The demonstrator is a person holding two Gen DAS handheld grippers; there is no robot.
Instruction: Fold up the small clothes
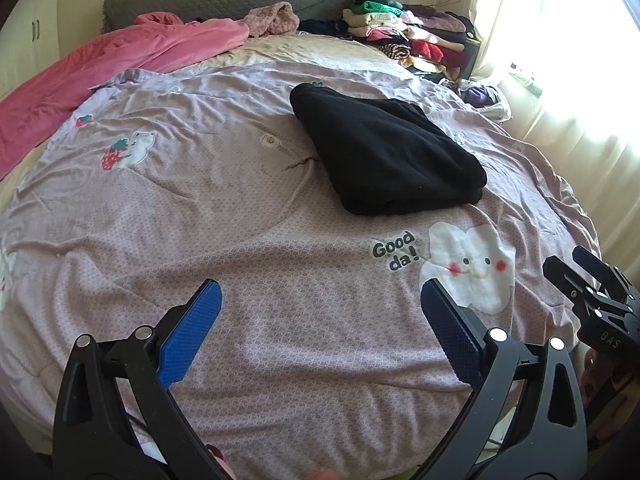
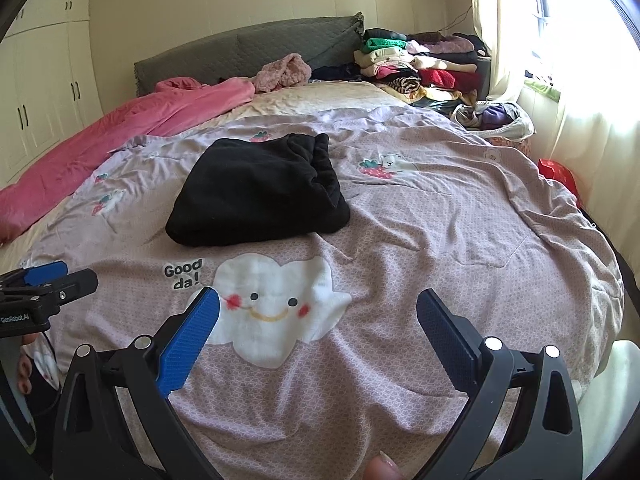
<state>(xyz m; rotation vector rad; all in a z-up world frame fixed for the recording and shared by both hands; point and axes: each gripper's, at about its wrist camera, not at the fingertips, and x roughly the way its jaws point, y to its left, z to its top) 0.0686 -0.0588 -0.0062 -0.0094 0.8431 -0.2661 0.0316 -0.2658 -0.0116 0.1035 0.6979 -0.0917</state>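
Left wrist view: black garment looks folded already, both my grippers wide open, empty, far pile maybe next.

Daylight floods in from window on your right; curtain blown out to white glare in both views. Bed cover evenly lit, soft shadows in wrinkles. Black garment reads nearly textureless, detail lost. Strong fisheye bending at edges, dark vignette in corners. Focus sharp where you look; no motion blur.
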